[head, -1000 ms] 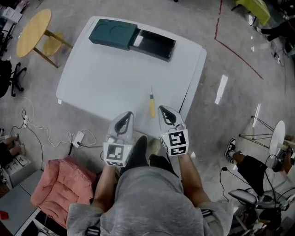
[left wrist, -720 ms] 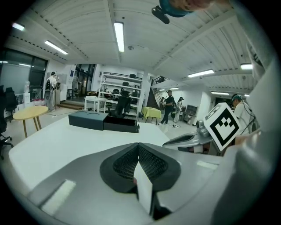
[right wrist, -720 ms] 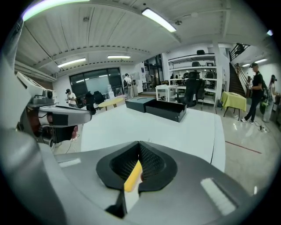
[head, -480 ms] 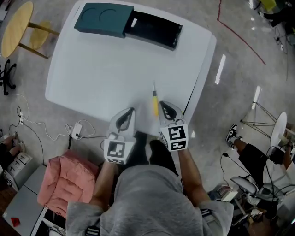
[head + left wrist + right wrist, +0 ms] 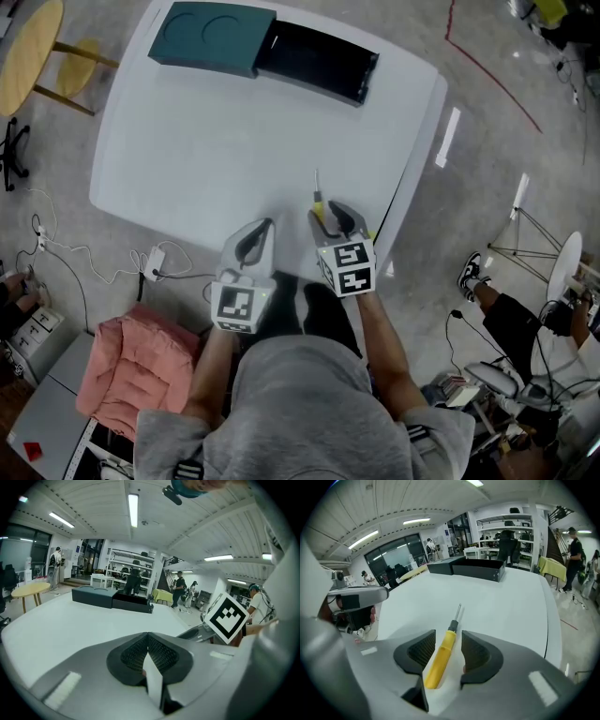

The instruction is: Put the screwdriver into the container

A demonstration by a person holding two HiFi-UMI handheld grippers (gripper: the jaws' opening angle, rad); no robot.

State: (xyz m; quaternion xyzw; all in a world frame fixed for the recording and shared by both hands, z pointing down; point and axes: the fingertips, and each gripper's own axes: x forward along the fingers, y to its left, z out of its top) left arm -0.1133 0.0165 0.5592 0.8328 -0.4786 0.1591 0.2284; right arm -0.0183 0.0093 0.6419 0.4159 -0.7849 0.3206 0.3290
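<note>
One screwdriver (image 5: 438, 660) lies between the just-opened jaws of the right gripper (image 5: 445, 644) — left gripper (image 5: 146, 641) closed, empty — one container (image 5: 323, 84) beyond.

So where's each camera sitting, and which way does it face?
Head view: on the person's head, steeply down at the table; torso, forearms, left claw and right claw show.
Left gripper view: on the left claw, facing along its shut jaws toward the container.
Right gripper view: on the right claw, along jaws just opened around the screwdriver.
Shared: both gripper views show the container.
</note>
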